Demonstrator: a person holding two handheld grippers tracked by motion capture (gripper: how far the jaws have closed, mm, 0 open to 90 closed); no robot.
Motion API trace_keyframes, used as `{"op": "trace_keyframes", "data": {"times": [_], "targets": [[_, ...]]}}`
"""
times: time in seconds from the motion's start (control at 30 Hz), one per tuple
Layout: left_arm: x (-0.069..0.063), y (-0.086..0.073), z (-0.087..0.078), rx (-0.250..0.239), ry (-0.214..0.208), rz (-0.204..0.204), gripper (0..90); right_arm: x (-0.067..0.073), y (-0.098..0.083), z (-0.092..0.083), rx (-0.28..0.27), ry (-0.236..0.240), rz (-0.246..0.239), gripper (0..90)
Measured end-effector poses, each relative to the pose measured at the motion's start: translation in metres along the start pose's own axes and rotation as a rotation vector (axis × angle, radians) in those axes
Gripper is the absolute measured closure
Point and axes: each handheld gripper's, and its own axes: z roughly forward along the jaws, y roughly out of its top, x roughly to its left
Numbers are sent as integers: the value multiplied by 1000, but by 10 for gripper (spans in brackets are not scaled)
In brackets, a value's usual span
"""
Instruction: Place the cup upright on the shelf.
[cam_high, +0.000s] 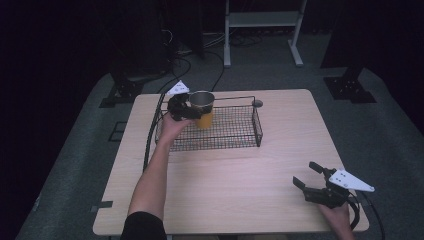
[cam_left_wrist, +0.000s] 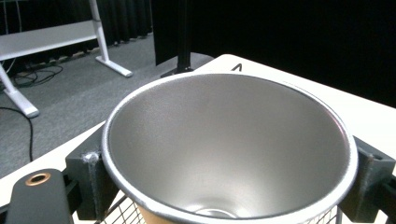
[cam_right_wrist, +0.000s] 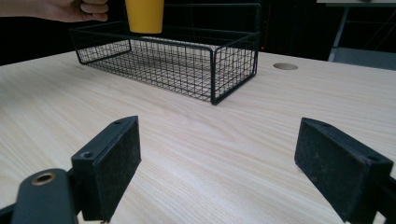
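High view, left gripper (cam_high: 186, 107) jaws clenched on yellow cup (cam_high: 202, 109) over wire basket (cam_high: 235, 143), right gripper (cam_high: 311, 179) jaws released.

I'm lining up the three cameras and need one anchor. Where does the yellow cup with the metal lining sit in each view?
High view: the cup is upper left of centre, over the wire basket's left end, clamped by the left tool.
Left gripper view: its silver inside takes up the centre, between the jaws.
Right gripper view: its yellow bottom shows at the top edge, above the basket.
Shared landmark: the basket, whose mesh also shows at the bottom of the left gripper view.
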Motion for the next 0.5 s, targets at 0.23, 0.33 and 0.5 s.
{"op": "trace_keyframes", "data": {"times": [0.23, 0.33, 0.5], "targets": [[0, -4, 4, 45, 12, 24, 115, 0, 0, 0, 1, -2, 1, 134], [1, -6, 6, 50, 17, 22, 115, 0, 0, 0, 0, -2, 2, 134], [3, -9, 9, 64, 21, 31, 115, 0, 0, 0, 0, -2, 3, 135]]}}
